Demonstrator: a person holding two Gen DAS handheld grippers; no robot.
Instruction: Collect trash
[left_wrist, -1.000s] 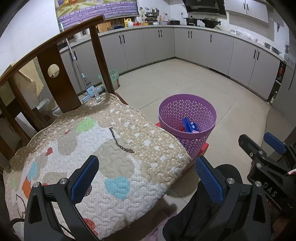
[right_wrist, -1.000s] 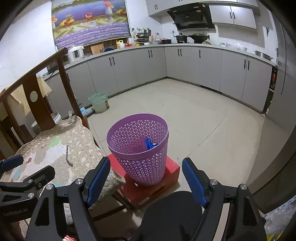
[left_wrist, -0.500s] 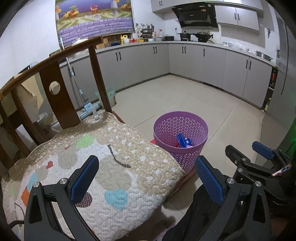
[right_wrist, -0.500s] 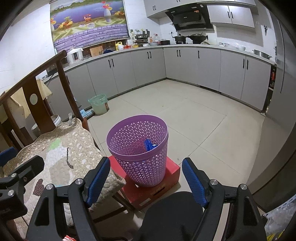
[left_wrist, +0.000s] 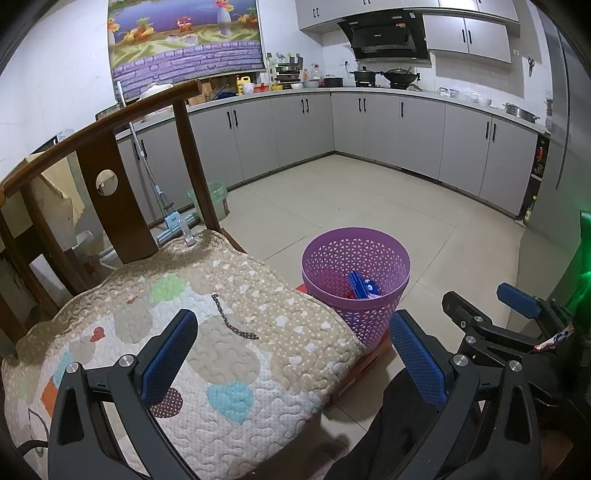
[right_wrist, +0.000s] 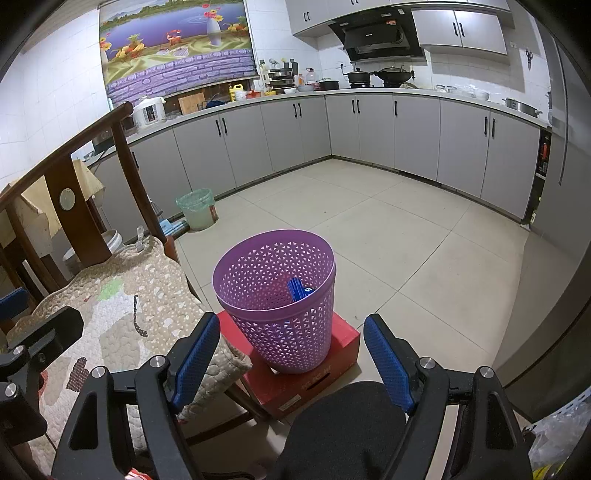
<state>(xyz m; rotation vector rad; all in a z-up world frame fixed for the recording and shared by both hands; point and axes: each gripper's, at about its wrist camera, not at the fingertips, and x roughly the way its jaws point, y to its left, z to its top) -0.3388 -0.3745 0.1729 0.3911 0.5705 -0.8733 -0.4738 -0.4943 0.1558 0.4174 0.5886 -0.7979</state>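
Basket (right_wrist: 280, 299) on red box (right_wrist: 314, 373), tiled floor (right_wrist: 388, 236).

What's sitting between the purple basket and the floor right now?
A red box: the purple basket stands on its top, and the box rests on the floor tiles. The right wrist view shows this best.

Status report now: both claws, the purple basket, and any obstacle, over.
Left claw open, empty. Right claw open, empty. Purple basket upright on red box, blue wrapper inside. Nothing in the way.
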